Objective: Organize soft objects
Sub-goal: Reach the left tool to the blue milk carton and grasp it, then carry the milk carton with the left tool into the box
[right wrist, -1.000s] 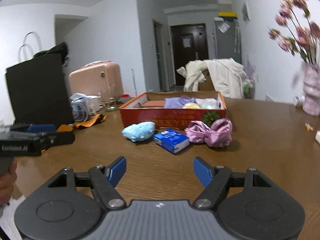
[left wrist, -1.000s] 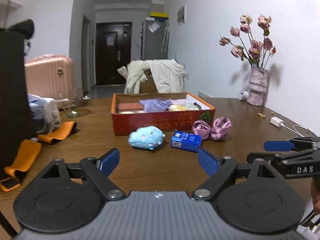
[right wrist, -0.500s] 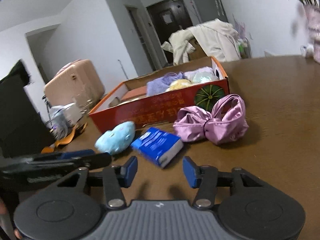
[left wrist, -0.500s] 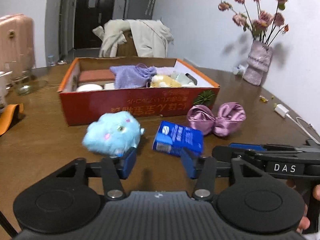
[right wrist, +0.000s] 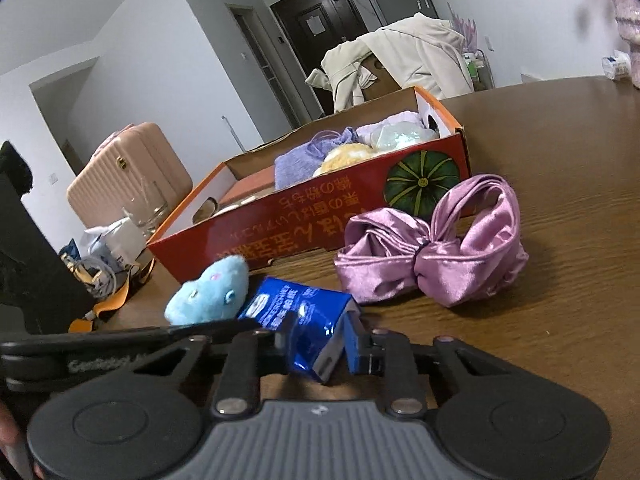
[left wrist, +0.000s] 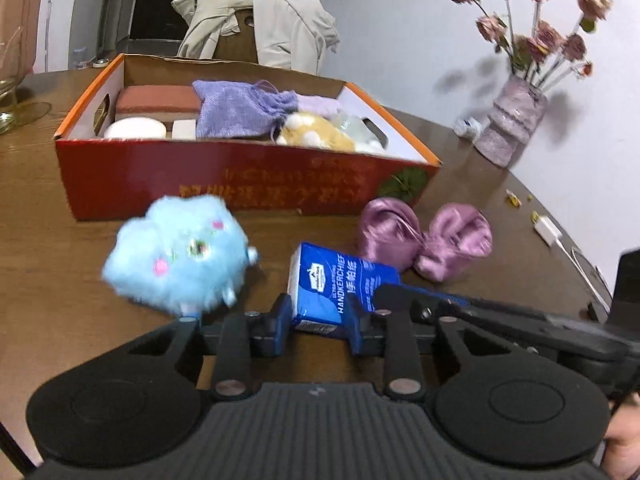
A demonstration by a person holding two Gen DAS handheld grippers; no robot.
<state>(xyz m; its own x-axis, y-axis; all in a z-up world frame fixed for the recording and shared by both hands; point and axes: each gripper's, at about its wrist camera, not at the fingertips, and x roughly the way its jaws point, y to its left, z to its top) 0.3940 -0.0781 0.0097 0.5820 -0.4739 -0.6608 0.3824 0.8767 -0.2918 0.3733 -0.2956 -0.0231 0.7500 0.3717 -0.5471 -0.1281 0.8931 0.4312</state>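
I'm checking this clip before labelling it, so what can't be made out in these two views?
- Tissue pack, left wrist view: near end hidden behind the left gripper.
- Tissue pack, right wrist view: near end hidden by the right gripper.
- Blue plush toy, left wrist view: blurred.
- Box floor, both views: covered by its contents.
- Flower vase, right wrist view: cut off by the edge.

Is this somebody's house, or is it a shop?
Most likely a home: a coat hangs over a chair, a vase of pink flowers stands on the wooden table, and a pink suitcase waits near a doorway.
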